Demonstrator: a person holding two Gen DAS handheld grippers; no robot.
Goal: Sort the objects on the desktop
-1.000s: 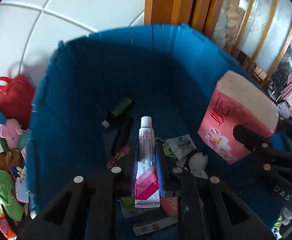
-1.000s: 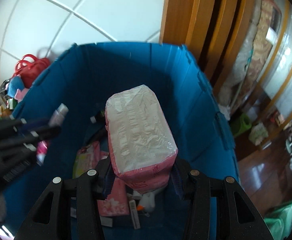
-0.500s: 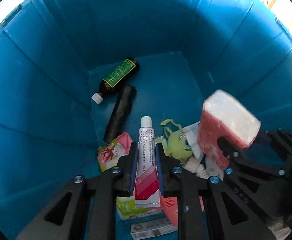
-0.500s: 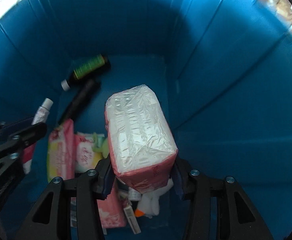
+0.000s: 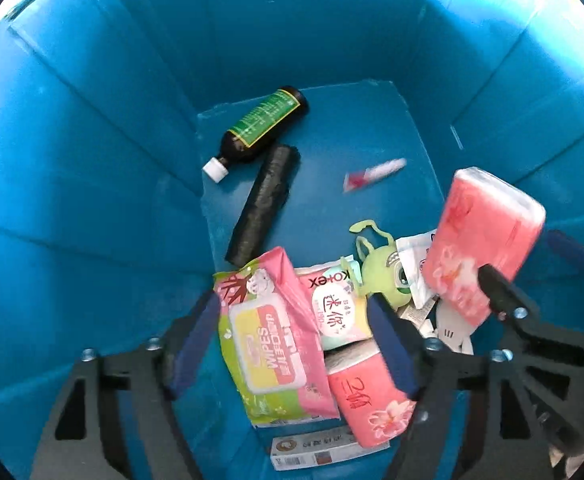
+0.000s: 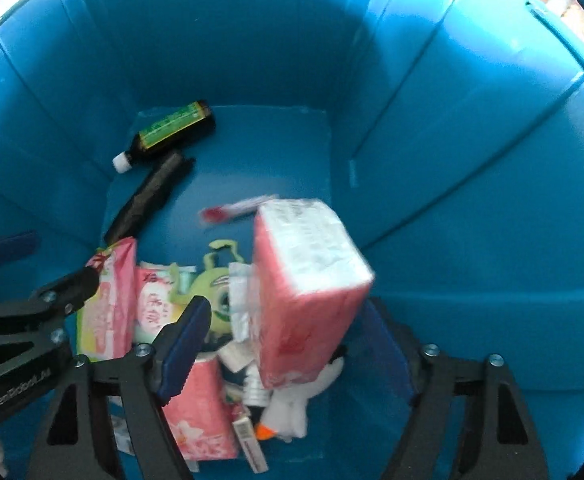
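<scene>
With both claws pointed down into the blue bin (image 5: 92, 160), each has just been opening and neither pinches anything now. Left claw (image 5: 292, 340): jaws apart, nothing pressed between them, only the pile on the bin floor showing through the gap. The small red-and-white tube (image 5: 373, 174) is loose and blurred over the bare bin floor, clear of the left claw, right of the black roll (image 5: 264, 204). Right claw (image 6: 288, 344): jaws spread wide; the pink tissue pack (image 6: 307, 292) sits tilted between them, motion-blurred, pads not pressing on it that I can see. Its lower end is over the white plush toy (image 6: 292, 412).

On the bin floor: dark bottle (image 5: 260, 128) with green label and white cap at the far end, black roll just beside it, wipes pack (image 5: 268, 336), Kotex pack (image 5: 331, 304), green one-eyed plush (image 5: 383, 276), second pink tissue pack (image 5: 367, 396), and a flat box (image 5: 315, 452) at the near edge.
</scene>
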